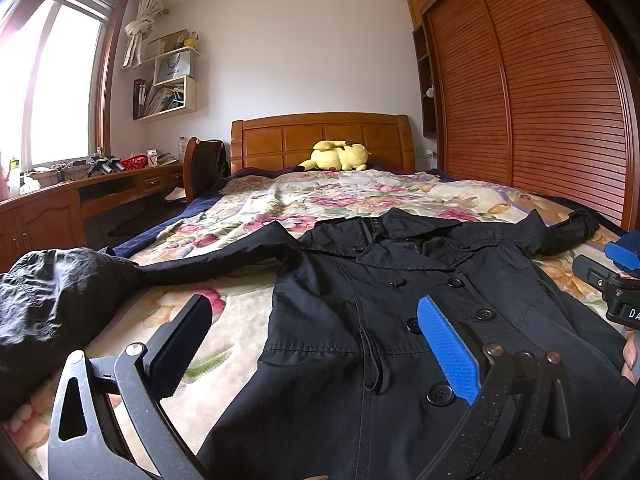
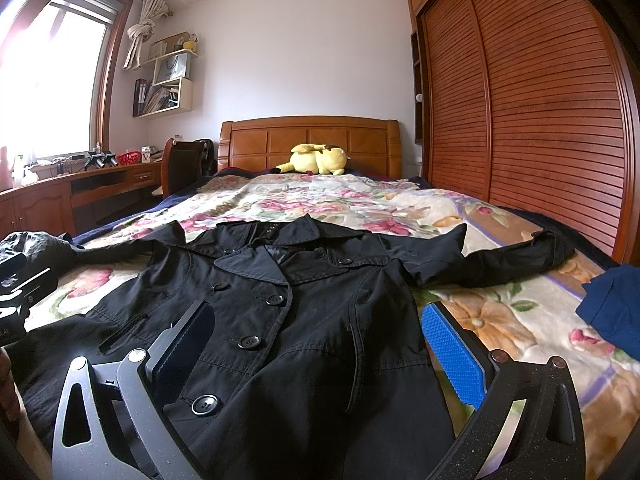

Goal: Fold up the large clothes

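A black double-breasted coat (image 1: 400,320) lies face up and spread on the floral blanket (image 1: 248,208), collar towards the headboard, both sleeves stretched out sideways. It also shows in the right wrist view (image 2: 312,320). My left gripper (image 1: 316,344) is open and empty, held just above the coat's lower left front. My right gripper (image 2: 320,344) is open and empty above the coat's lower right front. The right gripper's body shows at the right edge of the left wrist view (image 1: 616,288).
A second dark garment (image 1: 52,292) lies bunched at the bed's left edge. A blue cloth (image 2: 616,312) lies at the right. A yellow plush toy (image 1: 340,156) sits by the wooden headboard (image 1: 320,136). A desk (image 1: 80,192) stands left, a slatted wardrobe (image 1: 540,100) right.
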A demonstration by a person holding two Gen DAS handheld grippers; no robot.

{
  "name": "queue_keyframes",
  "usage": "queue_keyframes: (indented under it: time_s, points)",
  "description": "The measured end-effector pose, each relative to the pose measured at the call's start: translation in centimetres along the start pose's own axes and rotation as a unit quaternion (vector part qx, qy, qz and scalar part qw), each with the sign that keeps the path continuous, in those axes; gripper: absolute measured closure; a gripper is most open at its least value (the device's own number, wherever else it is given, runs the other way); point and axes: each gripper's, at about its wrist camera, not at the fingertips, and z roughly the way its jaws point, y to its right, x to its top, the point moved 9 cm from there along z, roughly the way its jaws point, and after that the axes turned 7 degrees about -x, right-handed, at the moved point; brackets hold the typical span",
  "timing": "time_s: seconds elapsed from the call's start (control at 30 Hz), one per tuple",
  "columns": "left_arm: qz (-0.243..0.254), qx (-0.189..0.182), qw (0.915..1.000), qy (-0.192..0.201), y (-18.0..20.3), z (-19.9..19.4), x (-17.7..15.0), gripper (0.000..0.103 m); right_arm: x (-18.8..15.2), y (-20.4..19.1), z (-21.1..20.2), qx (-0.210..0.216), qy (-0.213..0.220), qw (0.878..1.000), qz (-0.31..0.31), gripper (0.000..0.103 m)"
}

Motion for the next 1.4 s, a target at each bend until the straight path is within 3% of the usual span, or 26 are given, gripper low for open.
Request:
queue_keyframes:
  time_s: [0.73, 1.03, 1.4]
  points:
    - [0.004, 0.000, 1.0000, -0.004, -0.3, -0.1, 0.9, 0.000, 0.3, -0.1, -0.1, 0.004, -0.001, 1.000, 0.002, 0.000]
    - [0.013, -0.003, 0.9990, -0.042, -0.8, 2.0, 2.3, 0.000, 1.2, 0.1, 0.2, 0.019, -0.009, 1.000, 0.005, 0.000]
    - [0.033, -0.019, 0.9981, -0.048, 0.8, 4.6, 4.2, 0.000, 3.0, 1.7, 1.5, 0.008, -0.001, 1.000, 0.013, 0.000]
